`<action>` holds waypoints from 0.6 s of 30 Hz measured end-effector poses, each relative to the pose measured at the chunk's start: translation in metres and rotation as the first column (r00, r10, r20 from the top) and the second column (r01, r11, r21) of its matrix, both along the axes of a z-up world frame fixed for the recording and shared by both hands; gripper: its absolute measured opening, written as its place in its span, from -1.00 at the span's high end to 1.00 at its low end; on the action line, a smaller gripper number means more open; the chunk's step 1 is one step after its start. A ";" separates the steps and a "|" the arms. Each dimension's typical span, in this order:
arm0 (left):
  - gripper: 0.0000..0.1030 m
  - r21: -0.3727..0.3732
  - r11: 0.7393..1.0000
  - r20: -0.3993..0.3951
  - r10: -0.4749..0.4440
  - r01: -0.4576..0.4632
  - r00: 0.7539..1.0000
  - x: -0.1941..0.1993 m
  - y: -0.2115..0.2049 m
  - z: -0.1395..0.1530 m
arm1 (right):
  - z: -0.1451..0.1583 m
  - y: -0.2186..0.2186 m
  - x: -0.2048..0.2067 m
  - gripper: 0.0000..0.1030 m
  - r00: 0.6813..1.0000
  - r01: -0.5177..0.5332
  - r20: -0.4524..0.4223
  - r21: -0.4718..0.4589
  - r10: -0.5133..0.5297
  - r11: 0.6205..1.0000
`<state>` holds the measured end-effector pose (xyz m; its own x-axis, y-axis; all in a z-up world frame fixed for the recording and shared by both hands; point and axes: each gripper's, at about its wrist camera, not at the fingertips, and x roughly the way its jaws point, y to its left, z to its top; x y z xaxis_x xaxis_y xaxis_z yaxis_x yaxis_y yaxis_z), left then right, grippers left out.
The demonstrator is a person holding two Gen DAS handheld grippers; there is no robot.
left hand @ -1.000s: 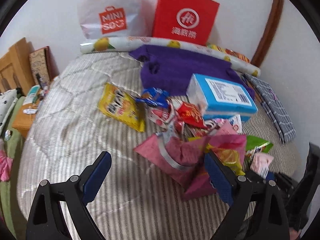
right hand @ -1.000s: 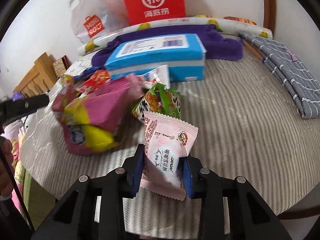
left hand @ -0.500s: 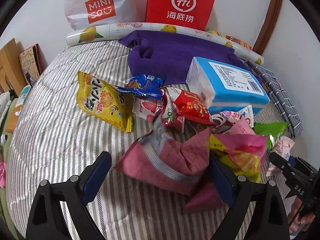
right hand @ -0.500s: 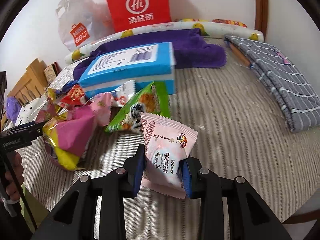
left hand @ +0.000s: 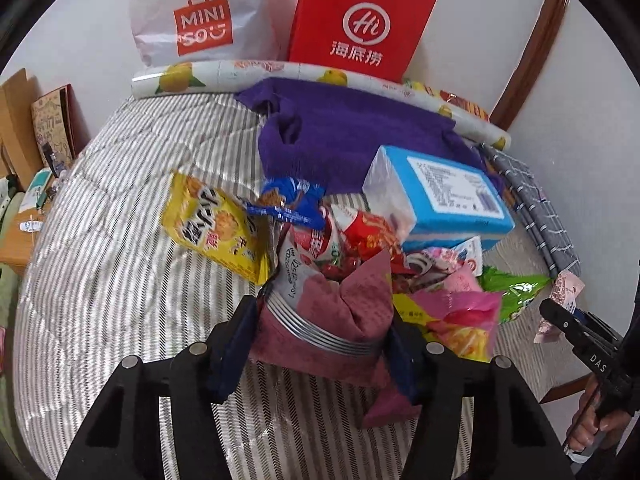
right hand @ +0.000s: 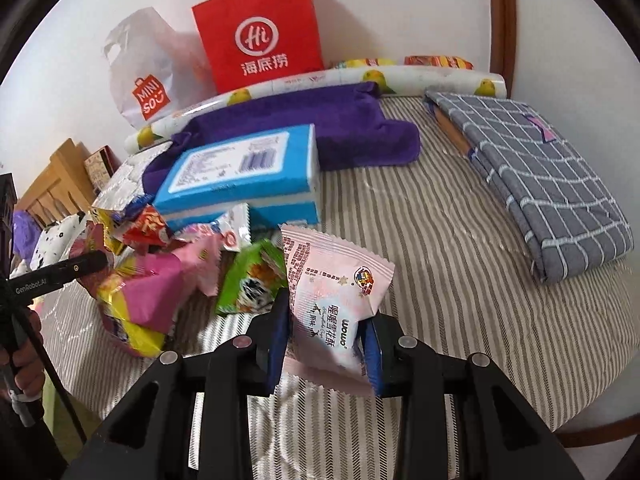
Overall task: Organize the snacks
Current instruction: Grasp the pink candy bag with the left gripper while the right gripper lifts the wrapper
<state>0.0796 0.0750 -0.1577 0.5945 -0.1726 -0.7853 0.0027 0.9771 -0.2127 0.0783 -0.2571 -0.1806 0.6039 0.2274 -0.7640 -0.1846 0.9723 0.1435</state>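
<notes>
The left gripper (left hand: 322,344), jaws just closed, pinches a dark pink bag (left hand: 332,320) low in frame; the right gripper (right hand: 326,344) clamps a pale pink packet (right hand: 334,296) at lower centre, beside the snack pile (right hand: 160,264) before a blue box (right hand: 240,176).

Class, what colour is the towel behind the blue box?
Purple towel, clearest in the right wrist view.

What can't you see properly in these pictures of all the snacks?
- Left wrist view: the bottom of the dark pink snack bag is hidden by the left gripper, whose fingers have just closed on it.
- Right wrist view: the lower edge of the pale pink packet sits behind the right gripper.
- Both views: the blue box label print is too small to read.
- Snacks under the pile are covered by others.
</notes>
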 end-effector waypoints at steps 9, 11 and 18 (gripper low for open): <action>-0.11 -0.022 0.999 0.040 -0.030 0.031 0.999 0.001 -0.012 0.031 | 0.029 0.007 0.002 0.36 0.998 -0.034 0.047 0.013 0.033 0.999; -0.11 -0.023 0.999 0.044 -0.042 0.044 0.998 0.003 -0.020 0.034 | 0.034 0.008 0.004 0.36 0.998 -0.038 0.055 0.021 0.037 0.999; -0.11 -0.018 0.996 0.064 -0.089 0.090 0.994 0.019 -0.042 0.050 | 0.053 0.018 0.017 0.36 0.995 -0.051 0.088 0.019 0.049 0.999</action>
<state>0.0988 0.0326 -0.1080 0.6237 -0.2436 -0.7427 0.1042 0.9676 -0.2298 0.0954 -0.2392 -0.1276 0.6553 0.2745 -0.7037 -0.2455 0.9585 0.1452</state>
